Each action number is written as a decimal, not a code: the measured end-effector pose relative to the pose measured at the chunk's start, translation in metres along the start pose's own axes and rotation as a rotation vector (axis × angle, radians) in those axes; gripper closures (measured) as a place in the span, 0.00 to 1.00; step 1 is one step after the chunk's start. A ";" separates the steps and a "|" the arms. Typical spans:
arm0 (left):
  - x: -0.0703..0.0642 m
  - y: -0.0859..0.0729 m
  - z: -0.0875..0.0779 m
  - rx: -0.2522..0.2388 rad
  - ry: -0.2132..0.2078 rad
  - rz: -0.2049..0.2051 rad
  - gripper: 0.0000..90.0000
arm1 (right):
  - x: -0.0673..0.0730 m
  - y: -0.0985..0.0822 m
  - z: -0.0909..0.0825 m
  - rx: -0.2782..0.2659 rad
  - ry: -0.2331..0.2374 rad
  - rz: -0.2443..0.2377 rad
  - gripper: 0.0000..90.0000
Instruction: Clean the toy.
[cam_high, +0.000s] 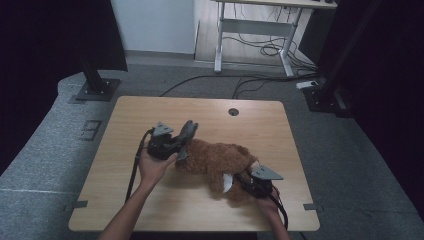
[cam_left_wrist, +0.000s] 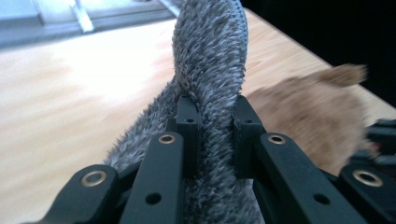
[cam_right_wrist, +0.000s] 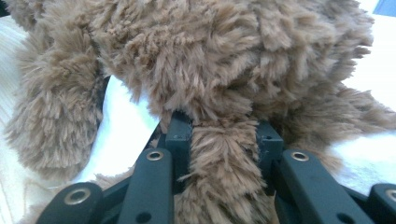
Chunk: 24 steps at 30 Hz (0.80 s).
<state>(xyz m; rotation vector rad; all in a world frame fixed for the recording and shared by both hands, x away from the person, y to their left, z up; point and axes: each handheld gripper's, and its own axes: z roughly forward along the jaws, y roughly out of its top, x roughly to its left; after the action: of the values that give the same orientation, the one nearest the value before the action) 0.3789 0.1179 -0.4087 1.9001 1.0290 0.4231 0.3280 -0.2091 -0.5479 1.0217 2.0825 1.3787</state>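
Plush toy (cam_high: 216, 162) lies between both: left gripper (cam_high: 176, 142) clamps its grey part (cam_left_wrist: 210, 60), right gripper (cam_high: 245, 182) clamps brown fur.

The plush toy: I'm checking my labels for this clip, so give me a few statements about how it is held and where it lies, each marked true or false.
1. The left gripper is shut on the grey furry part of the plush toy. True.
2. The right gripper has open jaws, clear of the toy. False: its jaws are closed on a brown furry limb.
3. The toy lies on a wooden table. True.
4. The toy's body is mostly blue. False: it is brown, with white patches and a grey part.
5. In the high view, the left gripper is at the toy's left end. True.
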 end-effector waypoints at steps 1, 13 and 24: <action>-0.007 0.007 0.008 0.004 -0.002 0.013 0.85 | 0.000 0.000 0.001 0.000 -0.002 -0.003 0.75; -0.004 -0.013 0.055 0.119 -0.043 -0.033 0.85 | -0.003 0.006 0.010 -0.001 -0.038 -0.042 0.74; -0.006 -0.053 0.034 0.046 -0.063 -0.035 0.86 | 0.001 0.007 -0.004 0.008 0.015 -0.023 0.50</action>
<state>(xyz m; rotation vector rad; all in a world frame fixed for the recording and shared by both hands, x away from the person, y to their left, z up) 0.3720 0.1072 -0.4704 1.9206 1.0369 0.3199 0.3270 -0.2090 -0.5403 0.9902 2.1052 1.3717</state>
